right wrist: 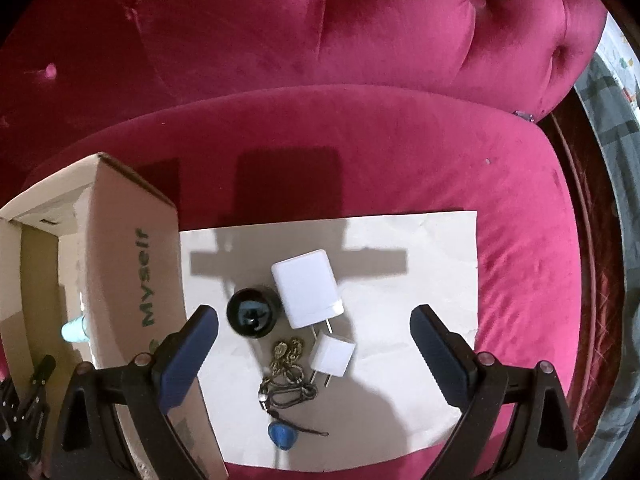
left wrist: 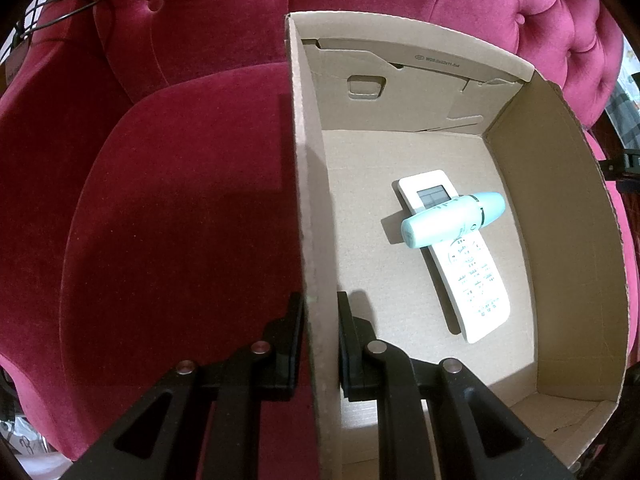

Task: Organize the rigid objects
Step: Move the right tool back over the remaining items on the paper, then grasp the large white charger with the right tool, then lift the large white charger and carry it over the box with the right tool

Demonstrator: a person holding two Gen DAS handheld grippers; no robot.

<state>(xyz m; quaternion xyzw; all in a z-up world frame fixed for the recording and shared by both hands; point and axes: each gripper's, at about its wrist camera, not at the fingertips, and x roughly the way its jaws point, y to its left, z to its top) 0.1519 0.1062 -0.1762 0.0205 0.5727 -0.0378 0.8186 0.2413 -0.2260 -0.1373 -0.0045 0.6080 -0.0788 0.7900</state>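
— Left wrist view: left gripper [left wrist: 320,344] clamped on the near wall of the cardboard box [left wrist: 308,200], one finger outside, one inside. Inside, on the floor: a white remote [left wrist: 472,276] with a mint bottle [left wrist: 452,220] lying across it.

— Right wrist view: right gripper [right wrist: 314,356] wide apart, grasping nothing, above white paper [right wrist: 420,264] on the red sofa [right wrist: 360,140]. Below: large charger [right wrist: 306,288], small charger [right wrist: 333,356], black ball [right wrist: 250,312], chain [right wrist: 286,372], blue tag [right wrist: 282,436]. Box just left of the paper.

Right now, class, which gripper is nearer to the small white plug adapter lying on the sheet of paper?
Right. The right gripper hangs open just above the small white plug adapter, a finger either side. The left gripper is shut on the brown cardboard box wall, away from it.
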